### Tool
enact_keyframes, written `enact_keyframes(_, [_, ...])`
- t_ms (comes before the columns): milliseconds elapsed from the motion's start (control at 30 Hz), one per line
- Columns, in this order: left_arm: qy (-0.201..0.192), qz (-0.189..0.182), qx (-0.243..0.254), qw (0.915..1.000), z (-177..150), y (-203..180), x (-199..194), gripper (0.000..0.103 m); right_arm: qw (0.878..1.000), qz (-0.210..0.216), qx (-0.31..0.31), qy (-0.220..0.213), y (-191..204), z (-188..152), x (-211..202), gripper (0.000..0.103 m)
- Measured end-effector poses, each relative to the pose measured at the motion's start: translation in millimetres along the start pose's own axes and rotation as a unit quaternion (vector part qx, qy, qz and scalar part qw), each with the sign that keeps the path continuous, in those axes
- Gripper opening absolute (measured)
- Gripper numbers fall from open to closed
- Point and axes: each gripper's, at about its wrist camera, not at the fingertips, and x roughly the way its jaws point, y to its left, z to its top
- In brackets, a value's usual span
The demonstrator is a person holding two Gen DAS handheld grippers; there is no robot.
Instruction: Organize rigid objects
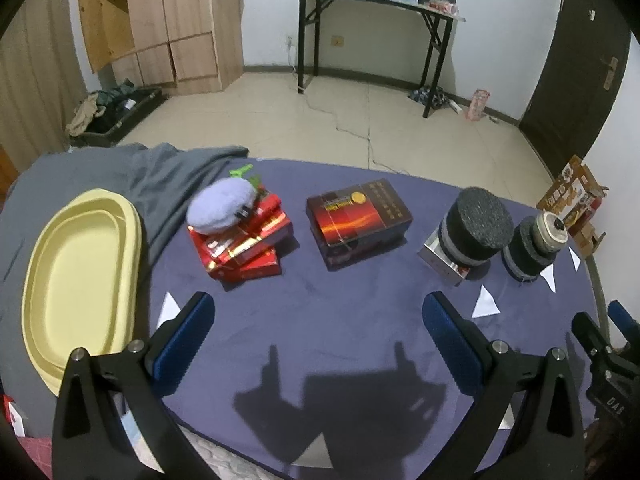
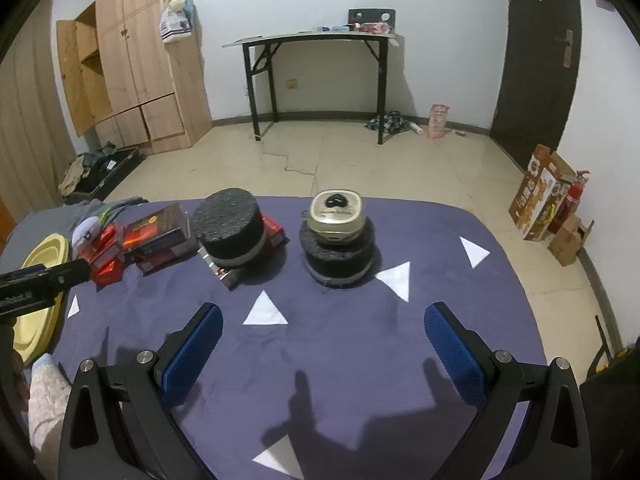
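On the purple table (image 1: 320,320) stand four piles. At the left, red boxes (image 1: 244,244) carry a lilac plush (image 1: 222,208). A dark book-like box (image 1: 358,218) lies in the middle. Right of it a black foam disc (image 1: 476,224) rests on a silver box (image 1: 440,260). Farthest right a beige round device (image 2: 336,216) tops a smaller foam disc (image 2: 340,260). My left gripper (image 1: 316,324) is open over bare cloth, well short of the piles. My right gripper (image 2: 324,332) is open too, in front of the foam discs.
A yellow oval tray (image 1: 80,280) sits at the table's left on a grey cloth (image 1: 132,176). White paper triangles (image 2: 264,312) lie on the table. Beyond are tiled floor, a black folding table (image 2: 316,76), a wooden wardrobe and cardboard boxes (image 2: 544,200).
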Motion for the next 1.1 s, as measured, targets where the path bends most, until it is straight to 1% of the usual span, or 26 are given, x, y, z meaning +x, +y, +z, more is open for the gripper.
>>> enact_keyframes(167, [0.002,-0.002,0.000,1.0000,1.5,3.7,0.0,0.103,1.000,0.002,0.017,0.002,-6.0,-2.6,-4.7,0.103])
enact_keyframes(267, [0.001,0.007,0.007,1.0000,1.8,2.8,0.4,0.103,1.000,-0.003,0.008,-0.002,-3.7,-2.7,-9.0,0.103])
enact_keyframes(367, [-0.004,0.007,0.018,0.9998,0.5,1.1,-0.4,0.103,1.000,-0.010,-0.001,-0.005,-1.6,-2.8,-10.5,0.103])
enact_keyframes(500, [-0.016,0.005,0.018,0.9997,-1.2,3.4,-1.8,0.103,1.000,-0.009,0.000,-0.002,-0.7,-5.8,-11.6,0.103])
enact_keyframes(567, [-0.011,0.005,0.013,0.9999,-1.1,6.8,1.3,0.103,1.000,-0.014,-0.004,-0.008,0.2,-9.5,-14.3,0.103])
enact_keyframes(633, [0.003,0.001,-0.004,1.0000,1.1,11.3,7.7,0.103,0.999,-0.027,-0.007,-0.019,0.5,-13.7,-20.1,0.103])
enact_keyframes(700, [0.006,0.001,-0.012,0.9999,1.9,13.5,10.7,0.103,0.999,-0.025,-0.006,-0.028,0.8,-15.5,-25.8,0.103])
enact_keyframes(767, [0.007,0.010,-0.006,0.9999,1.3,13.3,12.7,0.103,0.999,-0.021,-0.003,-0.035,-0.3,-15.6,-28.2,0.103])
enact_keyframes(833, [0.010,0.018,-0.004,0.9998,0.4,14.3,15.4,0.103,0.999,-0.020,-0.001,-0.035,-1.8,-17.9,-28.4,0.103])
enact_keyframes(933, [0.018,0.011,-0.015,0.9997,-0.3,17.8,18.9,0.103,0.999,-0.021,0.003,-0.030,-3.9,-18.7,-26.3,0.103])
enact_keyframes(1100, [0.015,0.007,-0.006,0.9999,1.9,16.7,18.0,0.103,0.999,-0.022,0.004,-0.029,-5.2,-18.7,-26.5,0.103])
